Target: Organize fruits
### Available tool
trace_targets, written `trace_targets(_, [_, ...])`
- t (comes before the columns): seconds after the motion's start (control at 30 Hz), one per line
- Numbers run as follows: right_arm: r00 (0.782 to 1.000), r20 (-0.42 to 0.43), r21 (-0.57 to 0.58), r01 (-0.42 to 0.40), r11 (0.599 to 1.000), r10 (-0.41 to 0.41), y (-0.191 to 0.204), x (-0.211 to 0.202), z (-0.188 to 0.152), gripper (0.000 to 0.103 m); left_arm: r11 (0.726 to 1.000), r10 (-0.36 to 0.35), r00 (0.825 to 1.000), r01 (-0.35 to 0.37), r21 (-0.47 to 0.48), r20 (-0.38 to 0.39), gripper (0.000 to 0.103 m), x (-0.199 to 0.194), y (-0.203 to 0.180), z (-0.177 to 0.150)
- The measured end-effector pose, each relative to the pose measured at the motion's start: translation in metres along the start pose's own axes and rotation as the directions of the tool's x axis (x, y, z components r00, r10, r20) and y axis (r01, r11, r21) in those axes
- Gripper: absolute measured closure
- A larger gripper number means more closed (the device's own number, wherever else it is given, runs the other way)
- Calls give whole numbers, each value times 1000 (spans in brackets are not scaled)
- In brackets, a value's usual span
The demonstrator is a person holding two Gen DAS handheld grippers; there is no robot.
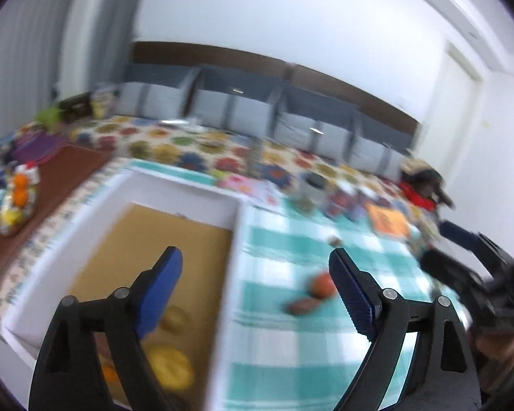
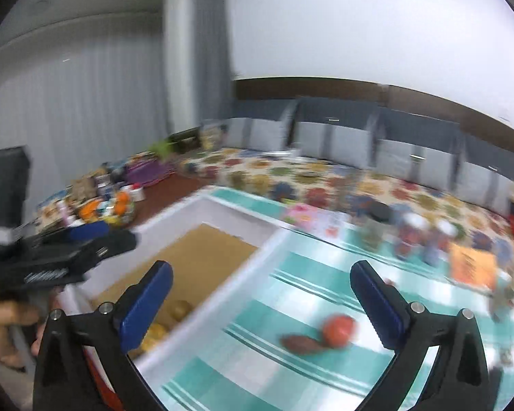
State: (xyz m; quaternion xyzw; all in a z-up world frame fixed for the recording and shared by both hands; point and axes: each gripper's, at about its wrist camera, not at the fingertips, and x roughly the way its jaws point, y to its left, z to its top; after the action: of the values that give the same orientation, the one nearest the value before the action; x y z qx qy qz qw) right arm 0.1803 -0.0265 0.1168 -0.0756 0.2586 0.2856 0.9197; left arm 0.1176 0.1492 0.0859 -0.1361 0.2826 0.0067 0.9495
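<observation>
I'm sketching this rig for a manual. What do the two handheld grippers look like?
Both match: the left gripper and right gripper have black angular linkage arms with silver pivot pins, each ending in two blue fingers with ribbed pads. No cables or sleeves show.

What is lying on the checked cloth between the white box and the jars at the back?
A red-orange fruit and a dark brown one touching it, on the teal checked cloth beside the white box. Both wrist views show them, blurred.

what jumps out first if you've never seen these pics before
The white box with a brown floor sits on the teal checked cloth, yellow fruits inside. Beside it, on the cloth, lie an orange-red fruit and a brown one. Both grippers' jaws stand open and empty.
</observation>
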Motion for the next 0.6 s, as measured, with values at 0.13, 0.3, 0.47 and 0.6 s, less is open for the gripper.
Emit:
trace_targets(0.13, [987,-71,76,148,986,-143,-56,-16,-77,0,993,-94,986,102,56,-135,10,36,-50,-67])
trace_targets(0.3, [940,-243,195,290,937,-241,-101,-2,-194,0,985,-42,951,92,149,-306,10,100,-81,-167])
trace_targets(0.47, [898,-356,251,360,899,-260,-115,1,-274,0,970,35,944,47,238,-329,10,123,-90,-210])
trace_targets(0.6, [886,-362,208,378,902,-288,-118,7,-285,0,969,80,937,6,246,-341,10,133,-90,-226])
